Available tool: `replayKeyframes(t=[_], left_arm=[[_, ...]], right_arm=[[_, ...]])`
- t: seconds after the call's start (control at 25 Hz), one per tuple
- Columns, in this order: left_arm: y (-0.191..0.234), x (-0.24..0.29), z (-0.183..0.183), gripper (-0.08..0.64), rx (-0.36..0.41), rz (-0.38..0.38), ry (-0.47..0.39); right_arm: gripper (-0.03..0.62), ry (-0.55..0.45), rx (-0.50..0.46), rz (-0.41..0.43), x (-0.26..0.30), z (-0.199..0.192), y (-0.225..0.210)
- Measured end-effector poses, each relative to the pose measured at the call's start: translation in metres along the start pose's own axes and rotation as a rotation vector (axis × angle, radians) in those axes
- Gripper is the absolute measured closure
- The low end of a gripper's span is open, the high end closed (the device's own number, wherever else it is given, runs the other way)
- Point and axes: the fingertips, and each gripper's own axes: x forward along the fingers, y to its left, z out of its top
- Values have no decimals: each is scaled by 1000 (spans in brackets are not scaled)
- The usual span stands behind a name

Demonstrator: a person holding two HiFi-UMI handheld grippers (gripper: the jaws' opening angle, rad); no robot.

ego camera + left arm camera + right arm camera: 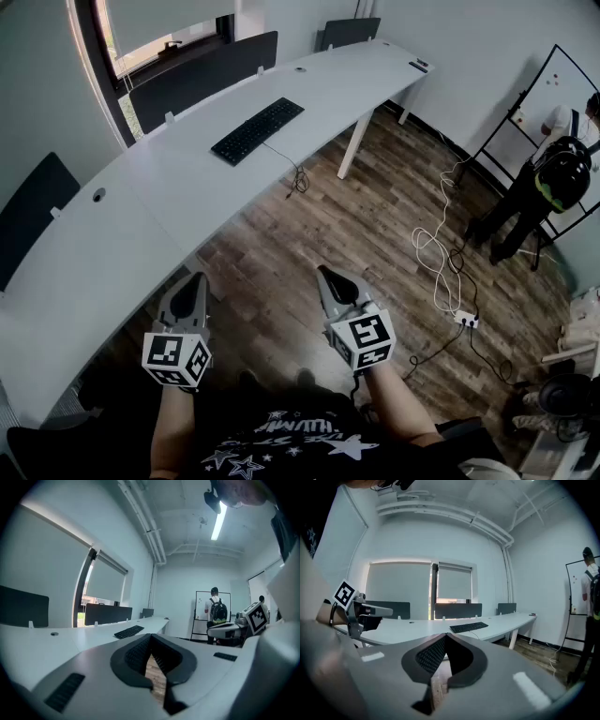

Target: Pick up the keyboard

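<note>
A black keyboard (258, 130) lies on the long curved white desk (122, 220), far ahead of both grippers; its cable hangs over the desk's front edge. It shows small in the left gripper view as the keyboard (129, 631) and in the right gripper view as the keyboard (468, 627). My left gripper (192, 283) is held low near the desk's near edge, jaws shut and empty. My right gripper (328, 277) hangs over the wooden floor beside it, also shut with nothing in it. Both point roughly toward the desk.
Dark chairs (202, 75) stand behind the desk by the window. White and black cables with a power strip (466, 320) trail over the floor at right. A person with a backpack (553, 183) stands at a whiteboard (562, 84) far right.
</note>
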Motion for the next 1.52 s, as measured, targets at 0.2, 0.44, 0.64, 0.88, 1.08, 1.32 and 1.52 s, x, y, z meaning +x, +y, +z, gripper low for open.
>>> replayKeyframes(t=[0.2, 0.44, 0.64, 0.88, 1.08, 1.32, 1.52], left_arm=[[-18, 15, 3, 551, 1, -12, -10], [-40, 18, -2, 551, 10, -11, 1], [-56, 15, -8, 551, 29, -12, 15], [-78, 20, -5, 551, 49, -13, -6], [-110, 29, -16, 551, 68, -30, -2], [-117, 37, -22, 551, 73, -19, 0], [-109, 63, -31, 551, 70, -42, 25]], right_arm=[[591, -30, -20, 2, -1, 5, -19], [591, -39, -20, 22, -9, 5, -27], [591, -49, -20, 43, -21, 4, -30], [591, -84, -93, 101, -40, 0, -24], [589, -89, -90, 111, -61, -16, -39], [589, -129, -97, 90, -68, -19, -61], [589, -96, -35, 66, -50, -31, -78]])
